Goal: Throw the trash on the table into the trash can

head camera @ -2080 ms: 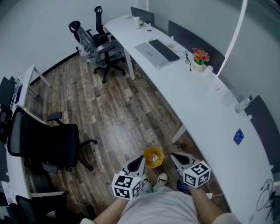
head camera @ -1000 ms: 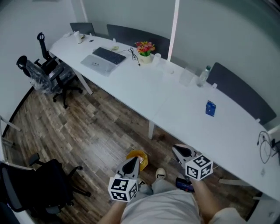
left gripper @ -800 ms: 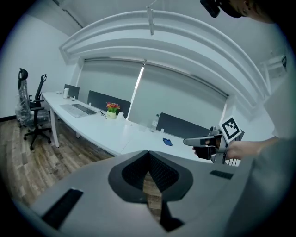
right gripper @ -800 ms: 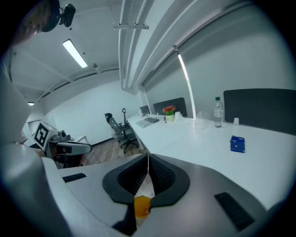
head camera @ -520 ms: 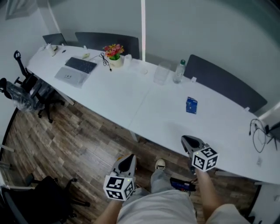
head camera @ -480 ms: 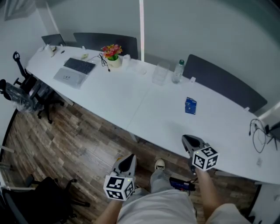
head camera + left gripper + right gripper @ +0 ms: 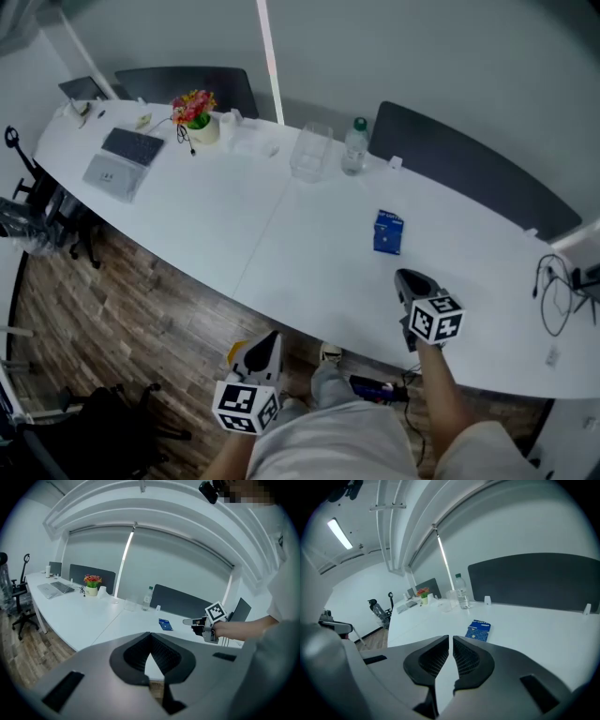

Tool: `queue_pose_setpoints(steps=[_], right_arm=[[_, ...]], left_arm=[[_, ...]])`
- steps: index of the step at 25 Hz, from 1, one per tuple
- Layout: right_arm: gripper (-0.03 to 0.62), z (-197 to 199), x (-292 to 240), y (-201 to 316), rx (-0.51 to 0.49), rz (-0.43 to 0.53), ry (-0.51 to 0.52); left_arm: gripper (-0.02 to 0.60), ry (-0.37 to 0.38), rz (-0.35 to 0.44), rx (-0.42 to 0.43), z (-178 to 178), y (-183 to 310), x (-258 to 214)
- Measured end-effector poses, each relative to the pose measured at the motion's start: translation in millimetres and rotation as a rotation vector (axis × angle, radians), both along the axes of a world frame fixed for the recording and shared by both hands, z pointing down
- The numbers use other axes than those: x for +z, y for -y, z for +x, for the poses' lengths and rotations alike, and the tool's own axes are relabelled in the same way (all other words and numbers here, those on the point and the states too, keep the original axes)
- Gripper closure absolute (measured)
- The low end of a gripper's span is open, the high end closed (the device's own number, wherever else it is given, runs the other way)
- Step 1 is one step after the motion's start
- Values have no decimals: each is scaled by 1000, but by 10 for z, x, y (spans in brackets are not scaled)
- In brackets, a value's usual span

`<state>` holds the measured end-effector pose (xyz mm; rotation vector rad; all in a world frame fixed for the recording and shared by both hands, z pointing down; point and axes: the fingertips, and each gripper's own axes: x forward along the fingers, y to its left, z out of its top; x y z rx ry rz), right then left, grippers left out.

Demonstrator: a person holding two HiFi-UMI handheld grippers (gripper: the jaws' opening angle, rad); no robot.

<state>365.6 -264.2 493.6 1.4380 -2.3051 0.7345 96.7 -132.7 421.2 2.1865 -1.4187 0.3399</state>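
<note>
Far left: office chairs [image 7: 23,211] on the wood floor [image 7: 112,300], beside the end of the long white table [image 7: 216,216]. On the table's left end are a keyboard [image 7: 135,146] and a laptop [image 7: 110,175], then a flower pot [image 7: 194,114] near the back edge.

Left tongs [image 7: 270,339] are low, off the table, over the floor by the person's legs. Jaws closed, tips meeting, nothing between them. A small yellow patch just left of them is probably the trash can [image 7: 235,354], mostly hidden.

Mid table, back edge: clear plastic box [image 7: 311,155] and a water bottle [image 7: 354,147] side by side, upright.

Blue packet [image 7: 387,232] lies flat on the table, alone, well forward of the bottle. It's the only loose trash-like thing nearby.

Right tongs [image 7: 406,277] are over the table's near edge, pointing at the packet, near it but not touching. Jaws closed with only a thin slit between the pads, nothing held.

Far right: cables [image 7: 555,302] on the table.
</note>
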Motion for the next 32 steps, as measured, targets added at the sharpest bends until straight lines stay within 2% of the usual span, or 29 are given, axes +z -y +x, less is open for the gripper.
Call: queue_pose_setpoints(steps=[2, 4, 5, 13, 20, 23, 25, 26, 28, 32], right_arm=[[544, 154, 156, 191, 31, -22, -5], [466, 297, 333, 362, 67, -57, -13], [455, 355, 428, 428, 81, -78, -17], [412, 482, 1031, 748, 99, -239, -10], [407, 464, 1199, 847, 79, -304, -94], [422, 479, 1213, 851, 72, -311, -175], [500, 493, 1221, 855, 49, -293, -264], [512, 497, 1222, 857, 41, -286, -290], [545, 494, 1220, 856, 35, -282, -299], [557, 433, 1169, 839, 29, -271, -260]], left_arm=[[581, 22, -11, -3, 62, 96, 47], [581, 31, -23, -13, 105, 178, 86], [581, 34, -30, -19, 121, 209, 106], [581, 53, -72, -46, 198, 400, 251], [581, 55, -74, -68, 222, 488, 251], [581, 57, -73, -76, 209, 491, 246], [581, 56, -74, -78, 199, 488, 249], [581, 56, -75, -79, 195, 482, 250], [581, 55, -78, -81, 184, 463, 253], [581, 61, -81, -94, 137, 414, 258]])
